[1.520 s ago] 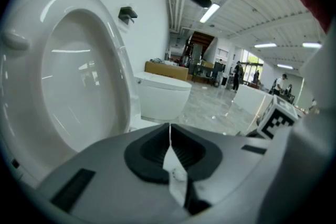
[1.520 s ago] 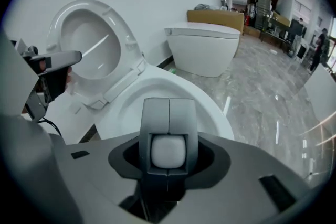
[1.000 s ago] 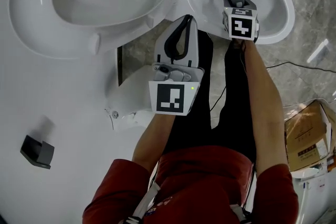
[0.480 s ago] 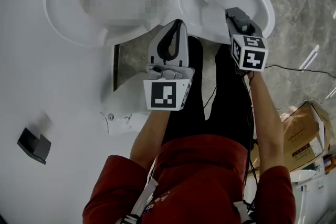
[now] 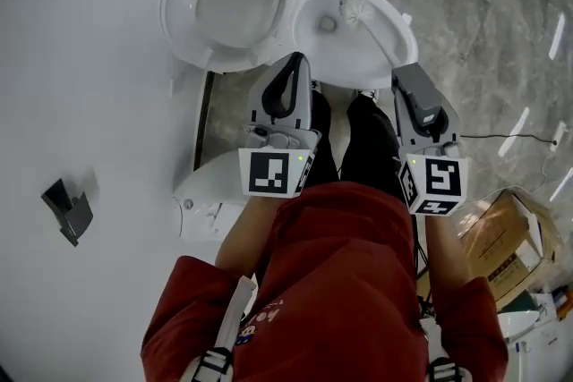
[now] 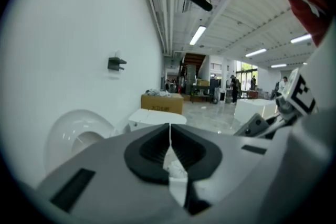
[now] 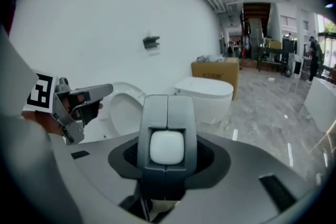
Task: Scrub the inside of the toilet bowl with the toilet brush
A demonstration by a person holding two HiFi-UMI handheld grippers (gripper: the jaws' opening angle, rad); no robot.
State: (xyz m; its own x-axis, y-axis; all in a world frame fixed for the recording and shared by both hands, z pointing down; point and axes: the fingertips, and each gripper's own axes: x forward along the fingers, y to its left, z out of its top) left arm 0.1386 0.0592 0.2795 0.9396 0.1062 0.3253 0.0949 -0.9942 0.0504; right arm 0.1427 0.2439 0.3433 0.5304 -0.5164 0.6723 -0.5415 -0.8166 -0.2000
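The white toilet bowl [image 5: 380,40] stands at the top of the head view, its lid [image 5: 231,9] raised beside it. A toilet brush runs from its bristly head [image 5: 351,9], over the bowl's far side, along a thin white handle [image 5: 380,40] to my right gripper [image 5: 407,76]. In the right gripper view the jaws are shut on the handle's white end [image 7: 167,147]. My left gripper [image 5: 291,67] hangs over the gap before the toilet, shut with nothing in it. Its pads meet in a line [image 6: 169,139].
A black bracket [image 5: 70,210] sticks out of the white wall at the left. A second white toilet [image 7: 205,94] and a cardboard box [image 7: 216,70] stand farther off. Another open box [image 5: 497,237] and a cable [image 5: 501,137] lie on the grey floor at the right.
Both grippers have come up and back toward the person, the right one more. The brush head has risen from the bowl's inside. The toilet now looks smaller and farther away.
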